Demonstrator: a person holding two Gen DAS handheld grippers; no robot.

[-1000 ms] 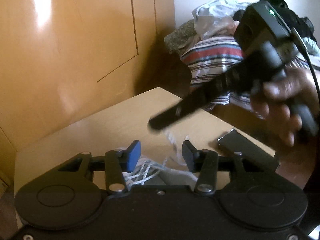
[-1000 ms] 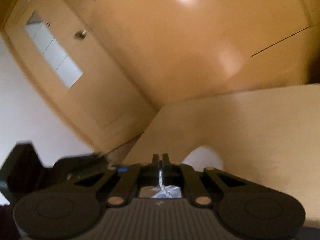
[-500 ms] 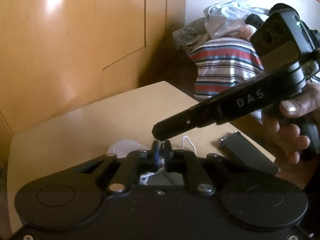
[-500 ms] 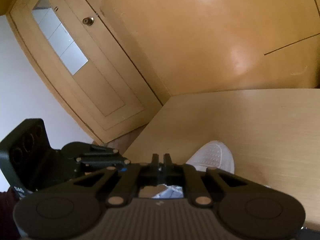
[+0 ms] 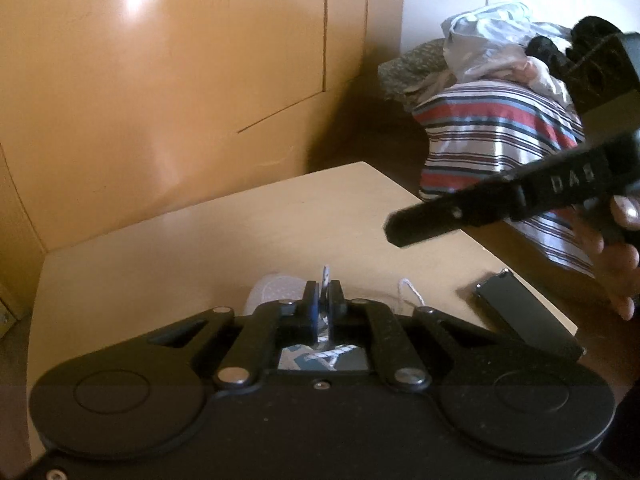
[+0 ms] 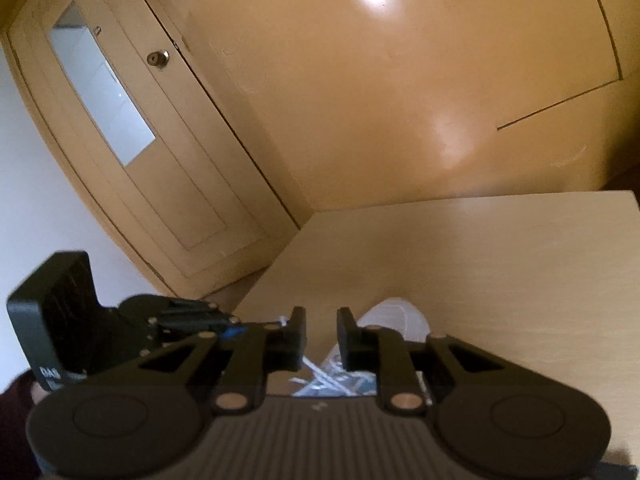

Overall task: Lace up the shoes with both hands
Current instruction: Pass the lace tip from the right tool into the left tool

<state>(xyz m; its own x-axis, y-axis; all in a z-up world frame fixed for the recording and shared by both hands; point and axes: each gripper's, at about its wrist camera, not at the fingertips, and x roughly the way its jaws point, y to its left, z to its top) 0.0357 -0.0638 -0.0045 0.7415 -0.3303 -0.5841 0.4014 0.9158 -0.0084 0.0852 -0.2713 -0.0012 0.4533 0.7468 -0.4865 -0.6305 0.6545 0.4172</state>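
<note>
Your left hand-held gripper (image 5: 324,300) pinches the white lace (image 5: 325,276), its tip pointing up, above the white shoe (image 6: 394,318) whose toe points away across the surface (image 5: 240,232), while your right hand-held gripper (image 6: 321,330), just parting, grips nothing.

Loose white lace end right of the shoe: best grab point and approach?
Likely the looped bend of the lace end, which seems to rise off the table. Come from above, on the side away from the shoe, pads across the cord: the left hand-held gripper, shut on another lace strand, crowds the shoe side.
</note>
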